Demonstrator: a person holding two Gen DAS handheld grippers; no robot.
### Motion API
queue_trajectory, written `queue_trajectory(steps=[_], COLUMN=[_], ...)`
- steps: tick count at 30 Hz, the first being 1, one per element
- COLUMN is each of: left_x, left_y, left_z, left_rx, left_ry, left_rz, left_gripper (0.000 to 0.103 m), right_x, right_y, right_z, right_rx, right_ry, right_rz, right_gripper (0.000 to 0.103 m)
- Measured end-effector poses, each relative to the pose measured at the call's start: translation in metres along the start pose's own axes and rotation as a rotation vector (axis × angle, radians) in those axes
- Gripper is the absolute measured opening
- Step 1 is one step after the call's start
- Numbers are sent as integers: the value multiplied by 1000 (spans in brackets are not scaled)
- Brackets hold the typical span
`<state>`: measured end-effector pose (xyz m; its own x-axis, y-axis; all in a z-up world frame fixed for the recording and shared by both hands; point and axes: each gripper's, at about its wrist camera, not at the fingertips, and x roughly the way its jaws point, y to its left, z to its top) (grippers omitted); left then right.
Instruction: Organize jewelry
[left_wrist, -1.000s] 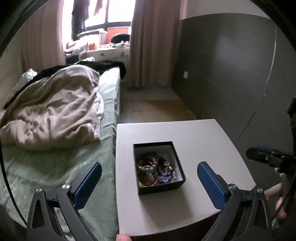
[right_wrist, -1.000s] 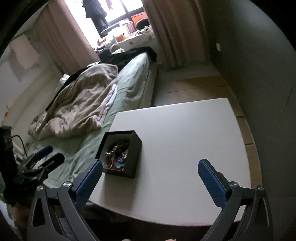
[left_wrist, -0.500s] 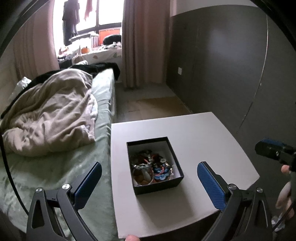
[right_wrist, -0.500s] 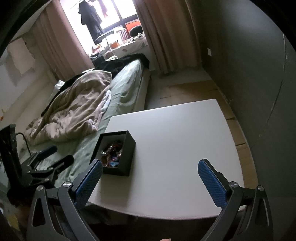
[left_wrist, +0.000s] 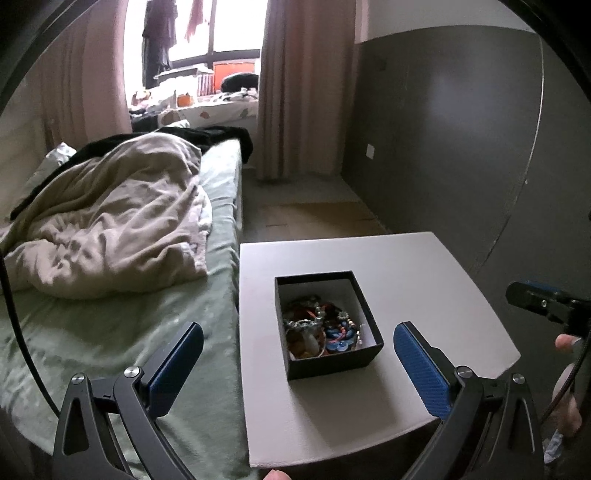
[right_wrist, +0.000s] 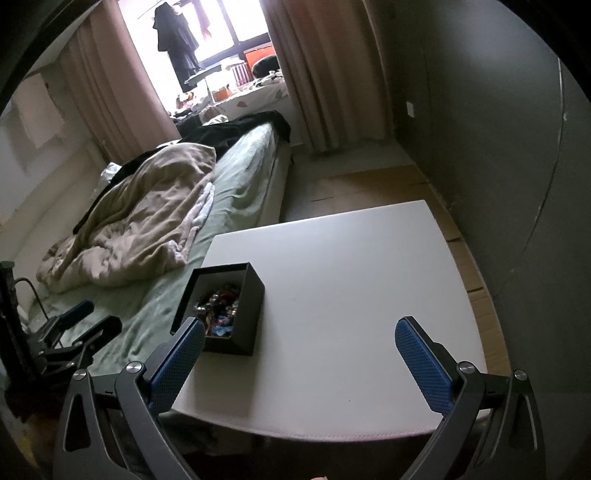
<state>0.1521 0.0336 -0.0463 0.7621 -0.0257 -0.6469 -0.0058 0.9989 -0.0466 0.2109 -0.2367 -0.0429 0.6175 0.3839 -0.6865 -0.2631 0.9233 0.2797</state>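
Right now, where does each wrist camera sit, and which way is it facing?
Left wrist: on the left gripper, above the white table, facing the open black jewelry box; a hand shows at right.
Right wrist: on the right gripper, nearer the table's right side, facing the bare tabletop; left gripper at left.
Shared: box, table, green-sheeted bed.

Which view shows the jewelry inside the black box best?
The left wrist view: it looks down into the black box, showing the tangled jewelry. The right wrist view sees the box obliquely, its wall hiding part.
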Motion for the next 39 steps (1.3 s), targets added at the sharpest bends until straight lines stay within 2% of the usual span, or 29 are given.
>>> queue_trajectory(steps=[14, 39], left_x=[-6, 0], left_y=[-7, -3], left_z=[-3, -5], left_rx=[26, 1], left_ry=[-23, -12], left_rz=[-4, -5], left_gripper=[103, 103], right_x=[-2, -3], right_y=[-5, -3], right_z=[-2, -9], right_rx=[9, 39], right_ry=[-16, -48], right_rz=[-4, -43], right_gripper=[103, 103])
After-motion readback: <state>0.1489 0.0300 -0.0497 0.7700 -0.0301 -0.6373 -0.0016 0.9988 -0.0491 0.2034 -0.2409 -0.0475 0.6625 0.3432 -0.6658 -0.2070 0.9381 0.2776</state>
